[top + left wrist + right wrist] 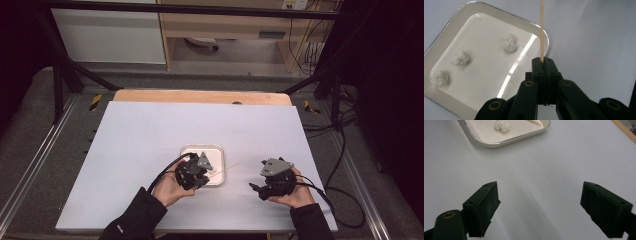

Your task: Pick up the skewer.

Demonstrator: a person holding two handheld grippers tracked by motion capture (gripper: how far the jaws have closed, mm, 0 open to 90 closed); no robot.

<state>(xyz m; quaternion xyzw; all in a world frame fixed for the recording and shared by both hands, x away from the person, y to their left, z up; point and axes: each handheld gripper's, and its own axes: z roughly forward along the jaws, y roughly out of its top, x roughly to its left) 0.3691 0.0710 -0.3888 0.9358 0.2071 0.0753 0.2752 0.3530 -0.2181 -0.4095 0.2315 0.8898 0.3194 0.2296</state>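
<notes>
A white tray (216, 148) sits at the middle of the white table, holding three small white fluffy balls (509, 42) (460, 58) (439, 78). My left gripper (542, 61) is shut on one end of a thin wooden skewer (541, 30), which points straight ahead over the tray's rim (446, 25). In the high view the left gripper (206, 177) hangs over the tray's near right part, and the skewer (229, 167) pokes out to the right. My right gripper (540, 195) stands open over bare table, nothing between its jaws; it (256, 189) lies right of the tray (506, 142).
The white board (150, 130) covers a wooden tabletop whose far edge (200, 96) shows behind it. Black frame bars and cables (340, 165) run along the right side. One ball (502, 125) lies near the tray's corner closest to the right gripper.
</notes>
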